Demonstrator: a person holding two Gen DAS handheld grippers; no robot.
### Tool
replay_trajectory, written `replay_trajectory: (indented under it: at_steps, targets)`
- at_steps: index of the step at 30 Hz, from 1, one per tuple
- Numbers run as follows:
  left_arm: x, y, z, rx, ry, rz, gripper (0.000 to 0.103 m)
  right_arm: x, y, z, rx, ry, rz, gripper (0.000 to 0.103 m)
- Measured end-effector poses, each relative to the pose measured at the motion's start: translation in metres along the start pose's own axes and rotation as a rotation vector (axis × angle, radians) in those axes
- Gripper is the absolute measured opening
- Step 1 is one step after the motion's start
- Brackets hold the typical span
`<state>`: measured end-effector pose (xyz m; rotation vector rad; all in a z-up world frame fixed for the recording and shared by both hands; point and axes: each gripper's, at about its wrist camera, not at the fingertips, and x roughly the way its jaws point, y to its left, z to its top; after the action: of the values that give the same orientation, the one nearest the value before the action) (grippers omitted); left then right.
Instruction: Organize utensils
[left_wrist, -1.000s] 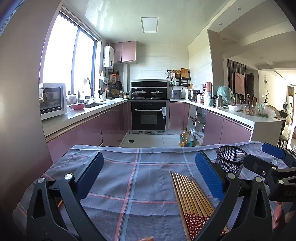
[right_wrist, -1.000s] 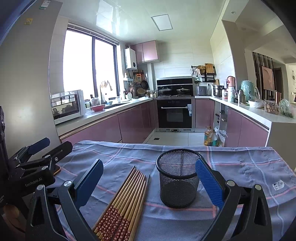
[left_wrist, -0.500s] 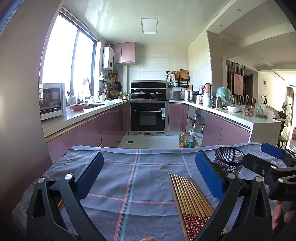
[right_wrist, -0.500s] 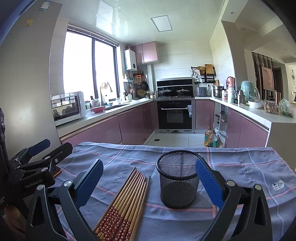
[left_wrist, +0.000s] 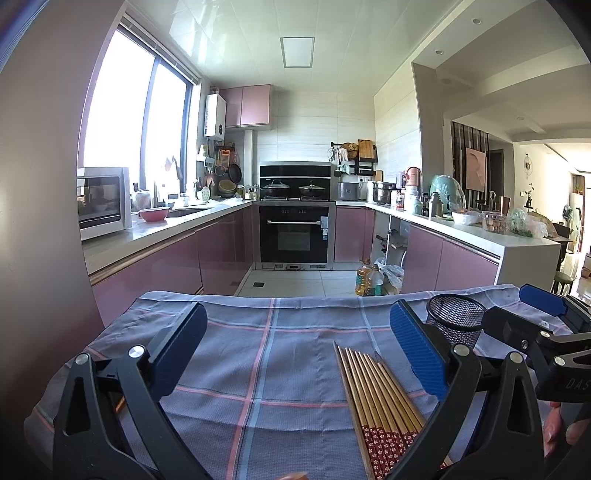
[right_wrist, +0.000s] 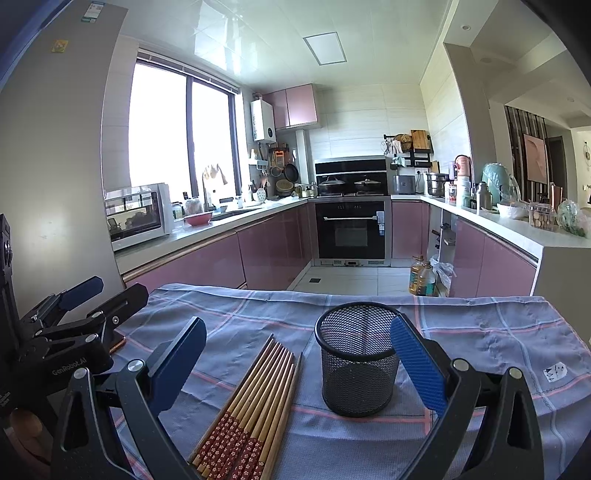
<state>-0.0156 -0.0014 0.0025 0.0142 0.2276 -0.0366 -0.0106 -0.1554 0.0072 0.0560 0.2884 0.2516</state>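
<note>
— Both claws first: the left gripper (left_wrist: 297, 354) fills the lower half of its own view with its blue-padded jaws spread wide and nothing between them, and the right gripper (right_wrist: 295, 363) sits the same way, jaws apart and empty.

— Has anything changed over the last second?

— Hardly. Compared with a second ago, each view shows the same framing with only a slight drift; the chopsticks and cup lie where they were. Neither claw has closed. I read that as the task not yet started, both hands poised before a first reach.

— Where are the things, biggest down?

— Largest is the blue-grey checked tablecloth with pink lines (right_wrist: 480, 332), spread across the lower part of both frames. On it, in the right wrist view, the black wire-mesh cylindrical holder (right_wrist: 358, 365) stands upright at lower centre, empty as far as I can see through the mesh. Just left of it, apart from it, lies the row of wooden chopsticks with red flower-patterned ends (right_wrist: 255, 402), side by side, patterned ends toward the bottom edge. In the left wrist view the same chopsticks (left_wrist: 376, 398) sit lower right, the holder (left_wrist: 456, 323) beyond them.

— So the next step?

— Probably one claw pinches chopsticks and drops them into the holder. They lie flat and close together, so taking only a few may be fiddly.
</note>
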Motion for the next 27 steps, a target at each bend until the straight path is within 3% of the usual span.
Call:
replay_trajectory:
  at_steps: [27]
  targets:
    - [0.0079,0.0042,-0.0065,-0.003,0.015,-0.011,0.098,-0.0012,-0.0008,-0.0002,0.003,0.017,0.023,0.096]
